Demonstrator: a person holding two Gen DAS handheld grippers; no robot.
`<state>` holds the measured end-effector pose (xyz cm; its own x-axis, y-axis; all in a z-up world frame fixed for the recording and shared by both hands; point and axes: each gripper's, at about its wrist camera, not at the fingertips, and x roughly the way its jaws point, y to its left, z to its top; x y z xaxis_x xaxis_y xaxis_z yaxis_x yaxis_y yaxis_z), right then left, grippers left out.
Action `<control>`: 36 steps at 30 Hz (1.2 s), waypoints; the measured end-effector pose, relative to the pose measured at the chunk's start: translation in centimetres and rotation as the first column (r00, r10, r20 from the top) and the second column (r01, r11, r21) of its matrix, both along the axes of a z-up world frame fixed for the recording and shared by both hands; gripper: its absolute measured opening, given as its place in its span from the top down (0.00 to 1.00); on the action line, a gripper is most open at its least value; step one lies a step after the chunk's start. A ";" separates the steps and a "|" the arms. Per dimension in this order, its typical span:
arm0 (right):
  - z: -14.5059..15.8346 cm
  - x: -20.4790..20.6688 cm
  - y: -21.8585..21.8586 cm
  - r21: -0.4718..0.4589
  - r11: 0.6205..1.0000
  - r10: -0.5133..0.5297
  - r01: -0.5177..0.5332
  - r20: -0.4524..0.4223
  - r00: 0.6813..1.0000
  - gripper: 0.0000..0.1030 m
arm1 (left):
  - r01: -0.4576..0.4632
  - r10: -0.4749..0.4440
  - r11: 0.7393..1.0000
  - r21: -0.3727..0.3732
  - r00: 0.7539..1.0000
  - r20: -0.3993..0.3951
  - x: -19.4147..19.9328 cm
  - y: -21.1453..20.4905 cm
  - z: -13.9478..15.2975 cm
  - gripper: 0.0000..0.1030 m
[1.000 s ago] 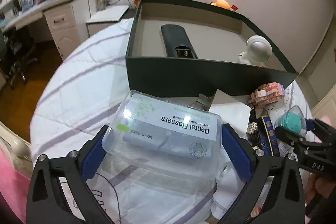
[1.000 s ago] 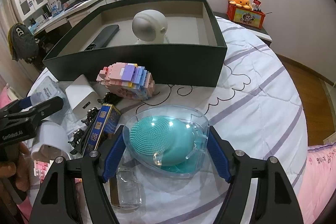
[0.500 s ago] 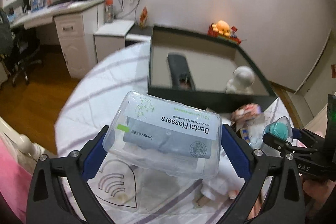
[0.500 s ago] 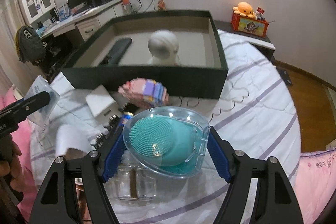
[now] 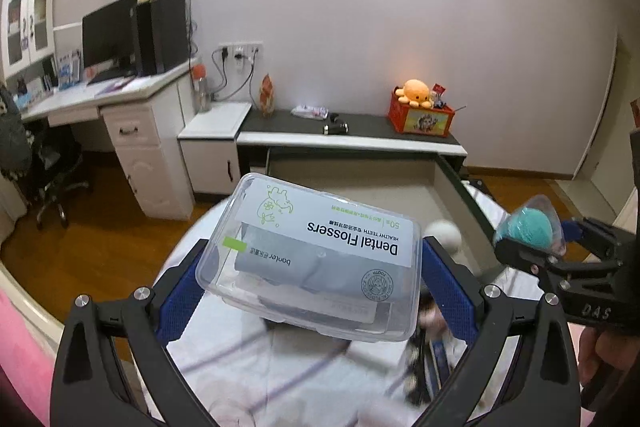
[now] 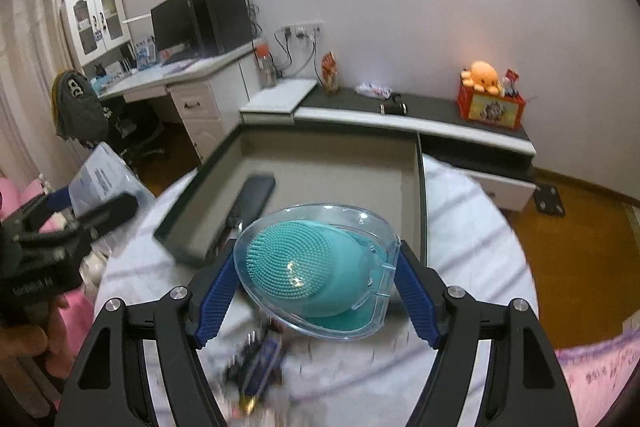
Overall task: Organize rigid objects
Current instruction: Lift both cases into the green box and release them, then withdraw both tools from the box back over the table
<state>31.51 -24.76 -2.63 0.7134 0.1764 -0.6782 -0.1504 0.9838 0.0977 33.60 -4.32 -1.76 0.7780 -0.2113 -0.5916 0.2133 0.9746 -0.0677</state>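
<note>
My left gripper is shut on a clear plastic dental flosser box and holds it high above the bed. My right gripper is shut on a teal facial brush in a clear case, also raised; it shows at the right of the left wrist view. The dark open box lies beyond and below both. It holds a black remote and a white astronaut figure. The left gripper with the flosser box shows at the left of the right wrist view.
Blurred small items lie on the striped bedsheet below my grippers. A low dark shelf with an orange plush on a red box stands behind the box. A white desk with a monitor is at the left.
Both grippers have lifted their objects well up off the bed. The views now tilt up towards the wall, and the dark box sits lower and farther away.
</note>
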 end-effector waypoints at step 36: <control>-2.5 12.3 -1.8 -0.020 0.999 -0.036 0.034 -0.108 0.994 0.00 | -0.009 0.013 0.997 0.075 0.998 -0.065 10.1 -3.2 -1.0 0.00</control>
